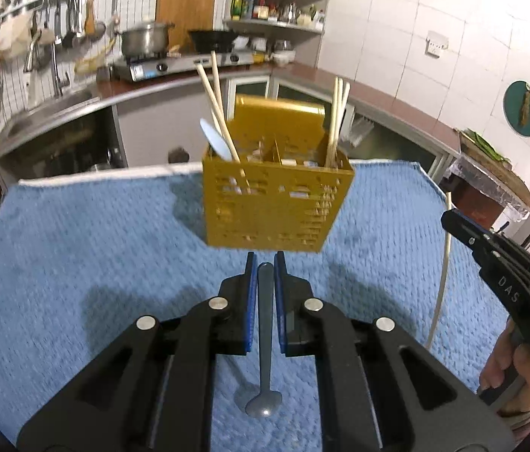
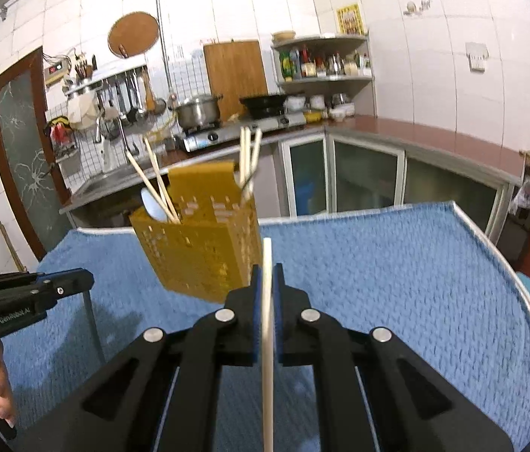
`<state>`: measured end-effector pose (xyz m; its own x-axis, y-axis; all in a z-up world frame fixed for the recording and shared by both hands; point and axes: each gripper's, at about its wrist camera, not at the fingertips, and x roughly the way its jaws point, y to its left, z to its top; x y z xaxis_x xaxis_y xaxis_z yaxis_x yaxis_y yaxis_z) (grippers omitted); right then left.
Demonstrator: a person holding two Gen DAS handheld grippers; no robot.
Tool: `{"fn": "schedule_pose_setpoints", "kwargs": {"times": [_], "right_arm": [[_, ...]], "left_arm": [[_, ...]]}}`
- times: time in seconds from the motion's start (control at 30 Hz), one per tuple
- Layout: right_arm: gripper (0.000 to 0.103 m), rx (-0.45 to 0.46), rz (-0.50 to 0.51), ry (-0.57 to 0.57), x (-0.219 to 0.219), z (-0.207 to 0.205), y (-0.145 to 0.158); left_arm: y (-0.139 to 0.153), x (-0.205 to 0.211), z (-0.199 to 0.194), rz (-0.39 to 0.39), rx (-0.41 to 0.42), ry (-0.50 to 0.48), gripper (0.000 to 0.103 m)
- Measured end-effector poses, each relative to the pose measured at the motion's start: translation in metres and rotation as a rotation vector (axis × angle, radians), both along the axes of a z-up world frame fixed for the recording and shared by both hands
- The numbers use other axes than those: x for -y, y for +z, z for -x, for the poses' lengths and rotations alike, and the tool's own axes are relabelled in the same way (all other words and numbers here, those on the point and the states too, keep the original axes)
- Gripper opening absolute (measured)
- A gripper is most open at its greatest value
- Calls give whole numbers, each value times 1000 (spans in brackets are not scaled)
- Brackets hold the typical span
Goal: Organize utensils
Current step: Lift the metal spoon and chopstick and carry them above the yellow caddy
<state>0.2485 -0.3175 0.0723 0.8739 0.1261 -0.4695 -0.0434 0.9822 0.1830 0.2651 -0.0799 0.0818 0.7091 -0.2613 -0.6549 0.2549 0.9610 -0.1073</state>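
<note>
A mustard-yellow perforated utensil caddy [image 1: 276, 196] [image 2: 201, 252] stands on the blue towel, holding several wooden chopsticks [image 1: 216, 105] and a white spoon [image 1: 215, 139]. My left gripper [image 1: 265, 260] is shut on a grey spoon [image 1: 265, 339], handle up between the pads and bowl hanging down toward me, just short of the caddy's front. My right gripper [image 2: 267, 271] is shut on a single wooden chopstick [image 2: 268, 339] held upright, close to the caddy's right corner. The right gripper [image 1: 453, 222] with its chopstick shows at the right edge of the left wrist view; the left gripper [image 2: 84, 278] shows at the left of the right wrist view.
The blue towel [image 1: 76, 263] covers the table; its far edge lies just behind the caddy. Beyond are a counter with a sink [image 1: 58, 101], a gas stove with a steel pot [image 1: 144, 39] and a wok [image 1: 212, 39], and a corner shelf of bottles [image 1: 276, 3]. A person's hand [image 1: 509, 369] holds the right gripper.
</note>
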Motion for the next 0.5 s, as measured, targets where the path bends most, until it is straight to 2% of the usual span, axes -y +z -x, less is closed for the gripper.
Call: {"fn": "schedule_pose_setpoints", "kwargs": {"times": [0.23,0.5], "right_arm": [[6,110,20,2,-15,-6,40],[6,218,27,14,-29,-27,101]], "left_arm": [[30,-13,-6,21,101,8,7],[93,-23,-29,63,223,5,6]]}}
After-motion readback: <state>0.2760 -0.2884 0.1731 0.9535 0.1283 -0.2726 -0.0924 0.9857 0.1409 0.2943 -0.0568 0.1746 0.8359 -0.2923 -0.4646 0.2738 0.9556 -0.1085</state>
